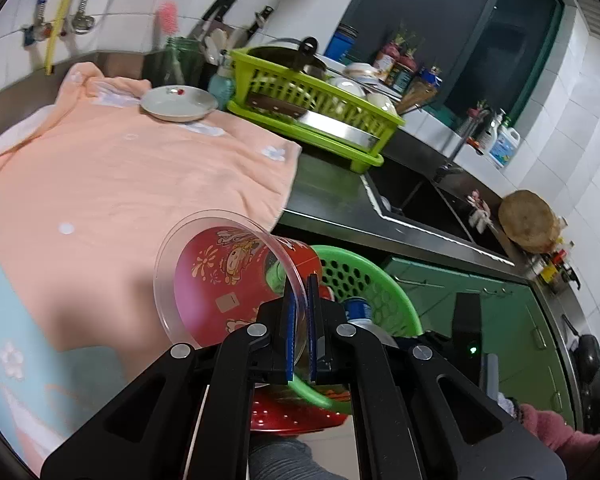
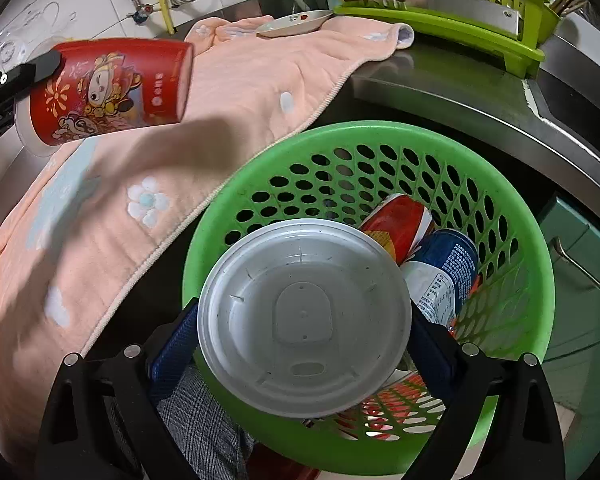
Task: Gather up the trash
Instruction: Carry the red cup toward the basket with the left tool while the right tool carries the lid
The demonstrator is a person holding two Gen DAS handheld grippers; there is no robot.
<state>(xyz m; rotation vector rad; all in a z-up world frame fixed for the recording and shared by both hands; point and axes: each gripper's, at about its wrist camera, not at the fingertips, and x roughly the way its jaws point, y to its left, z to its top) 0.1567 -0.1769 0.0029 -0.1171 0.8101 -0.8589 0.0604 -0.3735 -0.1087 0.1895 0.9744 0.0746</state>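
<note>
The left claw [image 1: 299, 320] is clamped tight on the clear rim of the red cup [image 1: 236, 276], holding it on its side above the peach towel [image 1: 140, 168]. The right claw [image 2: 304, 320] stands wide, a white lid [image 2: 304, 316] between its pads over the green basket [image 2: 532, 280], where two cans [image 2: 440, 264] lie. A steel counter [image 2: 440, 80] runs to the sink [image 1: 420, 200] under white tiled walls.

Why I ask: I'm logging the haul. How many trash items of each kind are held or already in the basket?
Cups: 1, the red cup in the left gripper
Loose lids: 1, the white lid in the right gripper
Cans: 2, the red can and blue can in the green basket
Total: 4
</note>
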